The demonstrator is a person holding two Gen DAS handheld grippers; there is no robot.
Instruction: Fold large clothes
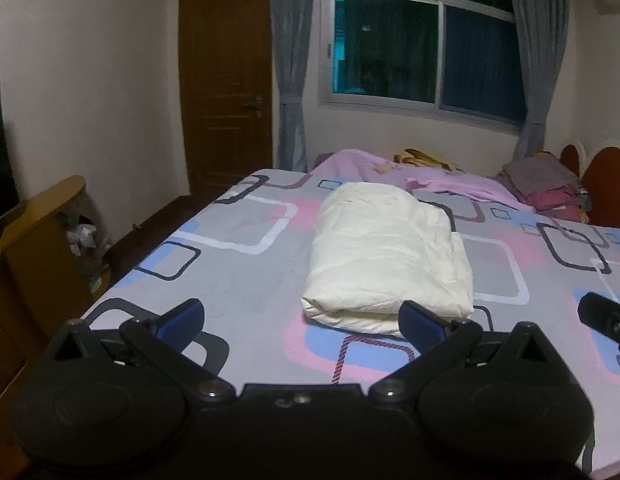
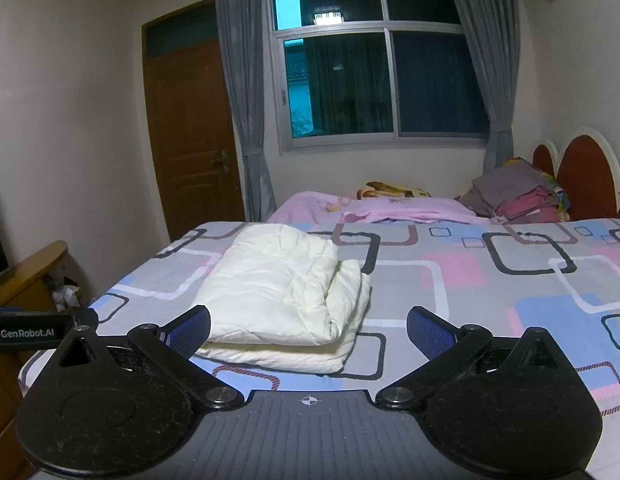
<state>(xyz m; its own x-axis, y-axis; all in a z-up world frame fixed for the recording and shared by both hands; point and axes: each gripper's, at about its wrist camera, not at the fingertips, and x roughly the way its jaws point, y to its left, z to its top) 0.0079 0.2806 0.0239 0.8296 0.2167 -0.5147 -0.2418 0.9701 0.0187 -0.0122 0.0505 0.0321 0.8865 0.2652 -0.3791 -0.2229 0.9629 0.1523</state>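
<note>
A cream-white garment (image 1: pixel 384 258) lies folded into a thick rectangular bundle on the patterned bed sheet (image 1: pixel 245 280). It also shows in the right wrist view (image 2: pixel 285 296), with its folded layers stacked at the near right corner. My left gripper (image 1: pixel 301 318) is open and empty, held just short of the bundle's near edge. My right gripper (image 2: pixel 307 330) is open and empty, also just short of the bundle. Part of the right gripper (image 1: pixel 606 320) shows at the right edge of the left wrist view; part of the left gripper (image 2: pixel 29 330) shows at the left edge of the right wrist view.
A pink cover (image 1: pixel 430 172) and a pile of folded clothes (image 1: pixel 546 188) lie at the bed's far side by the red headboard (image 1: pixel 606 184). A wooden cabinet (image 1: pixel 33 240) stands left of the bed. A door (image 1: pixel 225 92) and a curtained window (image 1: pixel 422 48) are behind.
</note>
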